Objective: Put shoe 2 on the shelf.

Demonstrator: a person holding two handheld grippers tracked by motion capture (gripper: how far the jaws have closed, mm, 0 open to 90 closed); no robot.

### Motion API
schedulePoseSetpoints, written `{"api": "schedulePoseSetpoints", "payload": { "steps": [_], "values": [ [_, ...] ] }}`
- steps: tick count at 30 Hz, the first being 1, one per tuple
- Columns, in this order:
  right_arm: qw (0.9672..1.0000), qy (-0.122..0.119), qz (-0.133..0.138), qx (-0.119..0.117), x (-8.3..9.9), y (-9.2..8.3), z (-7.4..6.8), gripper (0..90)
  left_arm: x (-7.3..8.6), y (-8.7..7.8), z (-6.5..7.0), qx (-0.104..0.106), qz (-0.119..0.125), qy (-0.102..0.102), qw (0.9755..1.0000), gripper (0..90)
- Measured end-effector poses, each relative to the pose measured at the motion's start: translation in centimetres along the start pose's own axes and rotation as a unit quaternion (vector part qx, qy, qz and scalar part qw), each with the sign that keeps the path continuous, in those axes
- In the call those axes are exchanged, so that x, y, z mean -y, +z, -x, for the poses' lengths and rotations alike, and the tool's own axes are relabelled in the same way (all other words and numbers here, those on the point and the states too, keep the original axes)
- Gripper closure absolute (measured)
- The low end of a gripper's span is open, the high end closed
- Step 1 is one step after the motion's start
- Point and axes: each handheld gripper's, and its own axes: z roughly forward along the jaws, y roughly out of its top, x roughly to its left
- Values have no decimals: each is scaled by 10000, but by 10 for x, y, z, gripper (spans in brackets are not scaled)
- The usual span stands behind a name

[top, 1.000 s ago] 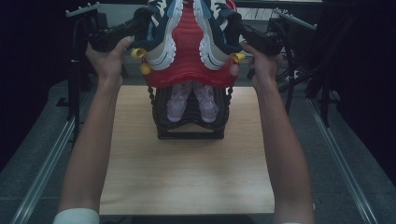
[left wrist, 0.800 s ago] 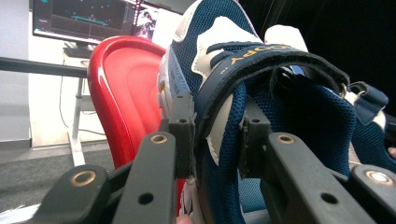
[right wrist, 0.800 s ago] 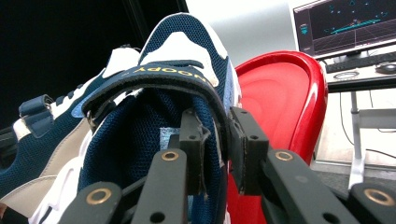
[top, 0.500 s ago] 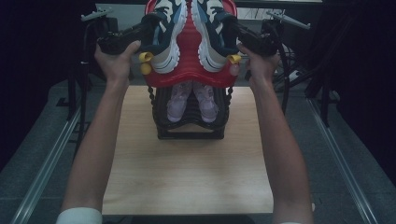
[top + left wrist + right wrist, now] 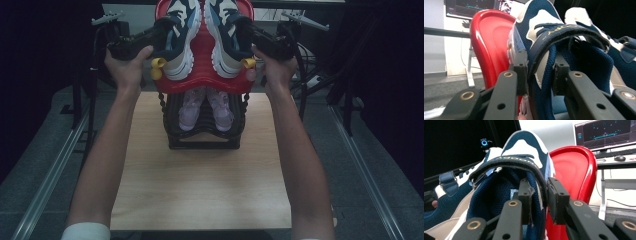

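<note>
I have a pair of navy-and-white shoes up in the air at the far end of the surface [image 5: 200, 190], the left shoe [image 5: 181, 37] and the right shoe [image 5: 226, 35] side by side. From the high view their long axes run near to far, soles facing the camera and the rounded ends nearest me. Both rest against a red tray [image 5: 202, 60] that rises behind and between them.

My left tool [image 5: 159, 31] comes in from the left, my right tool [image 5: 246, 31] from the right. In the left gripper view the left tool's jaws are pinching the collar wall of the left shoe just under its strap, one pad inside the opening, one outside. In the right gripper view the right tool's jaws grip the right shoe's collar the same way. Both sets of jaws have just eased a little wider, with the fabric between them.

Below the tray, a black rack [image 5: 202, 132] stands on the surface, holding a pair of pale pink shoes [image 5: 206, 107] directly under the lifted load. Yellow knobs [image 5: 157, 67] sit at the tray's left and right edges, just beside my hands. A monitor [image 5: 604, 132] glows beyond the tray.
</note>
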Motion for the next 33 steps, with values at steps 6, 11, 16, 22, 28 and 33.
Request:
{"api": "schedulePoseSetpoints", "payload": {
  "steps": [6, 11, 16, 22, 28, 33],
  "values": [
    [9999, -138, -54, 51, 2, 7, -5, 712, 1, 2, 2, -24, 19, -24, 10000, 690],
    [9995, -279, -75, 123, 2, 10, -9, 692, 2, 6, 1, 125, -29, -180, 9998, 632],
    [9994, -321, -159, -1, 4, 14, -11, 632, 4, 9, 2, 225, -11, -239, 9995, 552],
    [9991, -344, -166, -160, 6, 16, -9, 569, 2, 8, -2, 314, -11, -338, 9989, 428],
    [9990, -267, 31, -362, 2, 11, -8, 528, -1, 3, -3, 411, 81, -392, 9984, 389],
    [9986, -240, 33, -460, 1, 5, -7, 526, -1, -1, -1, 461, 54, -344, 9983, 392]
  ]
}}
